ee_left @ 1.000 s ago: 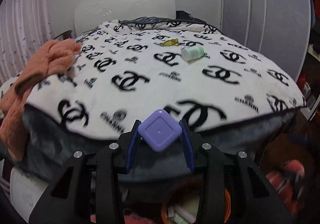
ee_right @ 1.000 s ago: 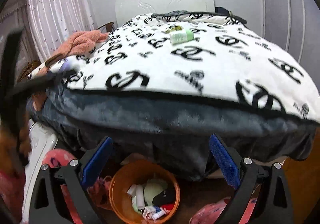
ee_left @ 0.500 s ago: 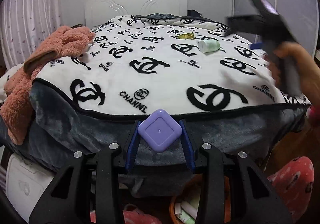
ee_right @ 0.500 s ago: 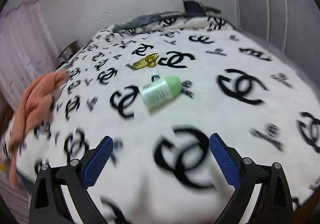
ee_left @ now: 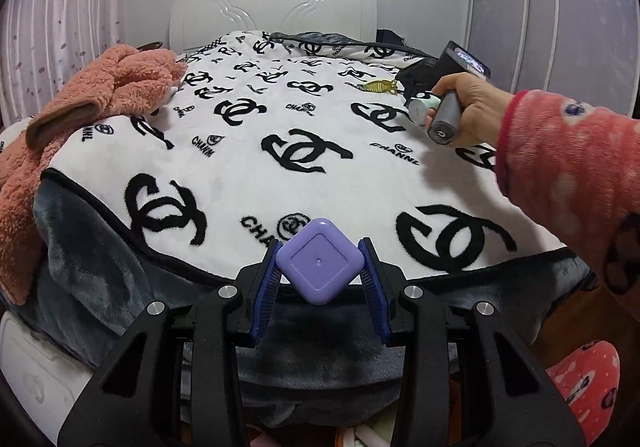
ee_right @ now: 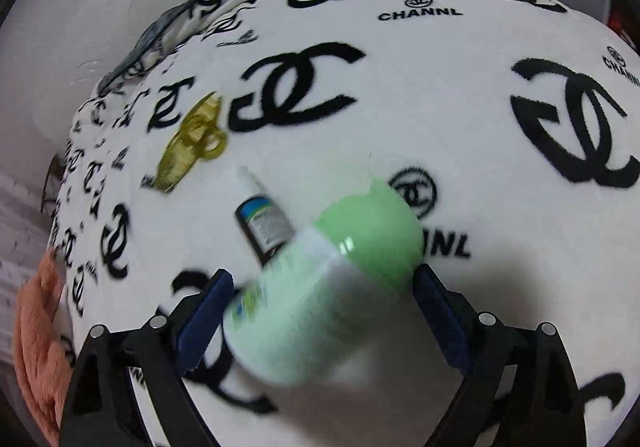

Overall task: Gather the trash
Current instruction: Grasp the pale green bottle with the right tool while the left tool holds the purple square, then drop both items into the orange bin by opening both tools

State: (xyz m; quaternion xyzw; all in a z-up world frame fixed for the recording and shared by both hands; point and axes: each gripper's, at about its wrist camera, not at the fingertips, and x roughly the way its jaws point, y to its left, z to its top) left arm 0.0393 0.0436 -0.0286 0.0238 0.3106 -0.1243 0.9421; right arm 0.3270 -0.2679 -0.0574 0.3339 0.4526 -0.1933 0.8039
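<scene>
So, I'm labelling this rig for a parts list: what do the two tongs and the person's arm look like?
Both tongs, left and right, have black plastic frames with silver screws and ribbed blue pads. The right one's grey handle carries a small lit screen. The sleeve is fuzzy pinkish-red fleece with pale spots and dark motifs.

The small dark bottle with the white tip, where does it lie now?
In the right wrist view the small dark bottle lies on the blanket, between the yellow clip and the green bottle.
</scene>
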